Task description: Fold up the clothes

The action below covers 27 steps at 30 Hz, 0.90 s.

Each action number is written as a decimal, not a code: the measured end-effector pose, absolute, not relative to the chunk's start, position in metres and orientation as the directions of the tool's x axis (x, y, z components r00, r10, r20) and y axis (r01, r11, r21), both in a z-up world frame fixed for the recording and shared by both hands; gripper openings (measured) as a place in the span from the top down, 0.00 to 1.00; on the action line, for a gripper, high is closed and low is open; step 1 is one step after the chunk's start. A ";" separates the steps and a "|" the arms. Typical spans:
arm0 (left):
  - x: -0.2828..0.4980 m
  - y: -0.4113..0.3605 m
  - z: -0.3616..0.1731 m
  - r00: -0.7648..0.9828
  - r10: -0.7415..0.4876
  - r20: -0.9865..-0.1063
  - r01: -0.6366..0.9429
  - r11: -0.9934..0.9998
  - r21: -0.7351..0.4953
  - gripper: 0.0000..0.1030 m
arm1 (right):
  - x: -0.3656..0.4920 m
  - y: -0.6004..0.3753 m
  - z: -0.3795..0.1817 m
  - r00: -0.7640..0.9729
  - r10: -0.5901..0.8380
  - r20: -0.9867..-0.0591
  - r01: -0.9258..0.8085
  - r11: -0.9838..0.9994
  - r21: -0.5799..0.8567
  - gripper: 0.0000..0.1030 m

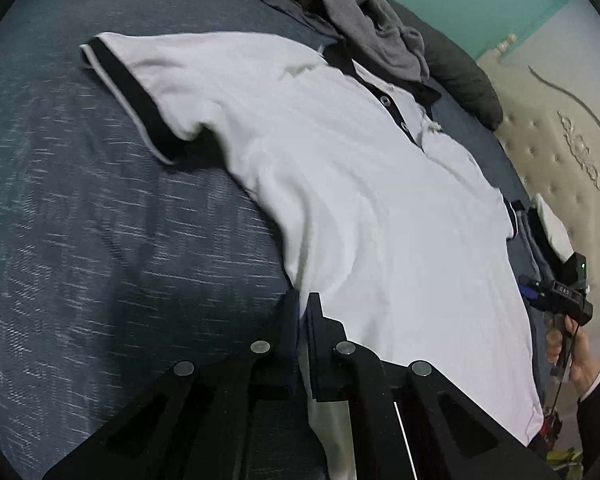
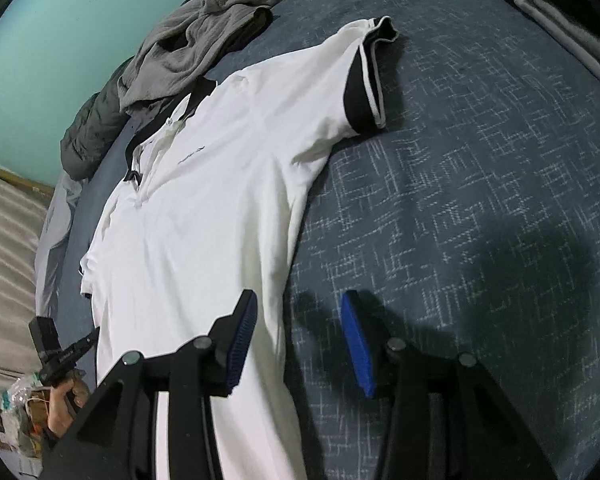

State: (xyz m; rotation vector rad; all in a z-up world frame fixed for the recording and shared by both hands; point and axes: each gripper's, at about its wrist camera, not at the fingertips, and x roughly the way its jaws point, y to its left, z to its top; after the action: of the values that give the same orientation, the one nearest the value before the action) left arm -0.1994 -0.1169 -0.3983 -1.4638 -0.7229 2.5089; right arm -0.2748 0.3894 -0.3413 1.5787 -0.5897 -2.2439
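A white polo shirt (image 1: 360, 184) with black collar and black sleeve cuffs lies face up, spread on a blue-grey bedspread (image 1: 100, 200). It also shows in the right wrist view (image 2: 204, 208). My left gripper (image 1: 303, 312) is shut on the shirt's bottom hem corner at its side edge. My right gripper (image 2: 300, 320) is open with blue pads (image 2: 356, 340), straddling the shirt's other side edge near the hem; one finger is over the cloth, the other over the bedspread. Each gripper shows small in the other's view, the right one (image 1: 556, 292) and the left one (image 2: 66, 354).
A crumpled grey garment (image 1: 348, 12) lies beyond the collar, also in the right wrist view (image 2: 188, 44). A dark quilted pillow (image 1: 460, 72) lies beside it. A cream tufted headboard (image 1: 560, 148) and teal wall (image 2: 60, 20) bound the bed. Folded dark clothes (image 2: 548, 0) lie far right.
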 end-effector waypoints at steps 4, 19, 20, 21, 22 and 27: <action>-0.202 -0.125 -0.397 -0.537 0.344 -0.770 0.130 -0.868 -0.479 0.97 | -0.282 0.384 -0.345 -0.323 -0.483 -0.814 0.040 -0.866 0.498 0.57; -0.203 -0.137 -0.396 -0.557 0.328 -0.763 0.146 -0.866 -0.478 0.97 | -0.295 0.374 -0.337 -0.399 -0.424 -0.813 0.083 -0.900 0.429 0.98; -0.204 -0.137 -0.398 -0.554 0.325 -0.766 0.151 -0.866 -0.476 0.97 | -0.296 0.378 -0.335 -0.412 -0.398 -0.819 0.072 -0.911 0.406 0.98; -0.203 -0.138 -0.399 -0.552 0.325 -0.768 0.156 -0.865 -0.478 0.97 | -0.298 0.381 -0.337 -0.410 -0.371 -0.833 0.053 -0.922 0.385 0.98; -0.203 -0.139 -0.400 -0.550 0.327 -0.768 0.159 -0.862 -0.481 0.97 | -0.300 0.383 -0.339 -0.405 -0.347 -0.846 0.036 -0.930 0.365 0.98; -0.203 -0.138 -0.403 -0.538 0.332 -0.775 0.157 -0.864 -0.479 0.97 | -0.301 0.378 -0.349 -0.375 -0.375 -0.848 0.045 -0.921 0.387 0.97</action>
State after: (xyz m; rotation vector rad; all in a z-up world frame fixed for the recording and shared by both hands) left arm -0.2034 -0.1380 -0.4029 -1.4540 -0.7781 2.5508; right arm -0.3007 0.3784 -0.3491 1.5817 -0.4403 -2.3704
